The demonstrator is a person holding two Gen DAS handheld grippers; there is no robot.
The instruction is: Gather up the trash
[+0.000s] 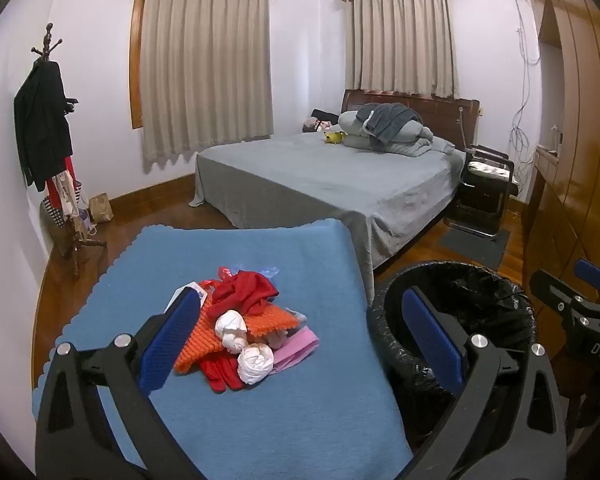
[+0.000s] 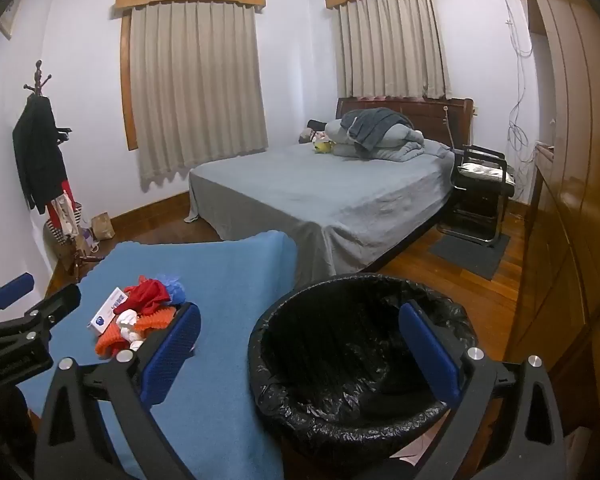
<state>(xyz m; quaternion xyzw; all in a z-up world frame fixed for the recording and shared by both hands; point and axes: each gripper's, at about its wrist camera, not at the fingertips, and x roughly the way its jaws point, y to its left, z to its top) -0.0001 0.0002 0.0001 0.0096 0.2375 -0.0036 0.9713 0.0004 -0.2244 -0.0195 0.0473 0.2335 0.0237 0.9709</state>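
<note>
Blue cloth is covering the table in front of you, and in the left wrist view your left gripper is hanging above it with its jaws standing wide and nothing between them. You are looking down past its left pad at the trash pile, which is lying near the middle of the cloth: orange knobbly pieces, red scraps, white crumpled balls and a pink piece. Just beside the table, on the right, a bin lined with a black bag is standing on the wooden floor, and your right gripper is showing at the right edge.

Turning to the right wrist view, you are holding the right gripper over the gap between table and bin, jaws spread wide and holding nothing. The trash pile is sitting to the left on the cloth, with a small white and blue box lying against it. Behind everything a grey bed is filling the room.
</note>
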